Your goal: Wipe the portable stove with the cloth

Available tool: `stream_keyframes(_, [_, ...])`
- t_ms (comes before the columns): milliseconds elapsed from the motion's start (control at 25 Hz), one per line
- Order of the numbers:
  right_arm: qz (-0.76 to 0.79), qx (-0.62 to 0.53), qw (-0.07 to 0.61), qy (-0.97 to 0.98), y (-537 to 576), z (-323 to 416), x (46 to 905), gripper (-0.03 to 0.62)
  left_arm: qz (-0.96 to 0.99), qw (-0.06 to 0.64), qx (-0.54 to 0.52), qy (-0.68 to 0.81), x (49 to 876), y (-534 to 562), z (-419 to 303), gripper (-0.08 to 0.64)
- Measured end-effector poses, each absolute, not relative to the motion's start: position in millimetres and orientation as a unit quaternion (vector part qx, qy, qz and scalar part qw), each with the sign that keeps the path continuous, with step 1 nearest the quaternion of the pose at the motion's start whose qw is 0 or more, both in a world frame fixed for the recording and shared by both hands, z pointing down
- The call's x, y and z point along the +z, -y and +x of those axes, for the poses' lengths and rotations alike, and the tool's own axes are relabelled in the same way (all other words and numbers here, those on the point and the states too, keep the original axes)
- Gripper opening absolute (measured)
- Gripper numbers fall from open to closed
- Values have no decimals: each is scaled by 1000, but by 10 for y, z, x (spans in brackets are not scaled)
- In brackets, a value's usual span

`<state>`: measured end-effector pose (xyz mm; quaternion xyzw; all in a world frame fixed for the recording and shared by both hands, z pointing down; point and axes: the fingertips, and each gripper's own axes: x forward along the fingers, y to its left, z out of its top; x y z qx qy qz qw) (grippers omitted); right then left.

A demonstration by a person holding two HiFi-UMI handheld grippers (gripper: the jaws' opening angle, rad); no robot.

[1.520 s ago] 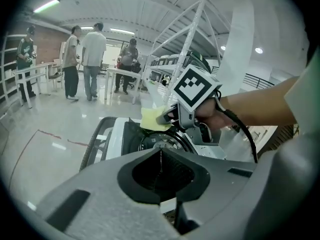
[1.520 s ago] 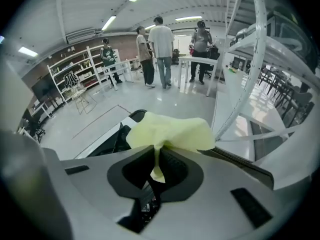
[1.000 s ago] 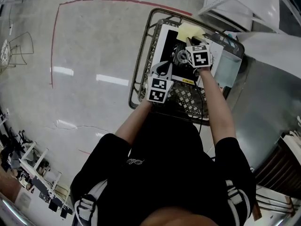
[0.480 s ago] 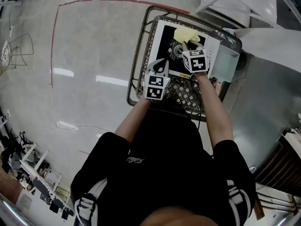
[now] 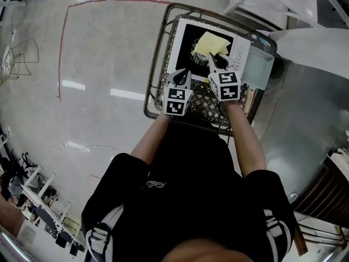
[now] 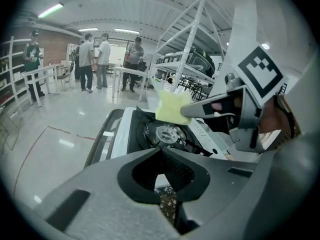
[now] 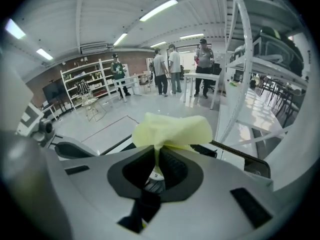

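Note:
The portable stove [image 5: 180, 35] is white with a black top and a round burner [image 5: 197, 54]; it lies in a wire cart. My right gripper [image 5: 214, 59] is shut on the yellow cloth [image 5: 210, 43], which hangs over the burner and the stove's right half. In the right gripper view the cloth [image 7: 172, 129] bunches out from between the jaws of the right gripper [image 7: 156, 151]. My left gripper [image 5: 180, 77] is shut and holds nothing, at the stove's near left edge. The left gripper view shows its jaws [image 6: 160, 153] closed before the burner [image 6: 165, 133], with the cloth [image 6: 171, 107] above.
The wire cart [image 5: 157, 64] surrounds the stove. A clear plastic container [image 5: 261, 70] sits right of it, next to a metal surface [image 5: 305, 119]. White shelving [image 5: 272, 4] stands behind. Several people [image 6: 95, 59] stand far off across the floor.
The right gripper drew back toward me with the cloth, from the stove's far right corner to over the burner. The left gripper shifted slightly back too.

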<state>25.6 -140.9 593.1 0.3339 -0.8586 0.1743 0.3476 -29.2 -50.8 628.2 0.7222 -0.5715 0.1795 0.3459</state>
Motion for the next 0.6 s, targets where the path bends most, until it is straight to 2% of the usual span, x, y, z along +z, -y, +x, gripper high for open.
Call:
stream_keyframes(280, [284,181,398,853,831,258,6363,32,705,353,193,584,6341,195,-323,23])
stream_keyframes(600, [253,133,449,846,558,263,6624,32,690,358,197,598,6345,-89,-322,23])
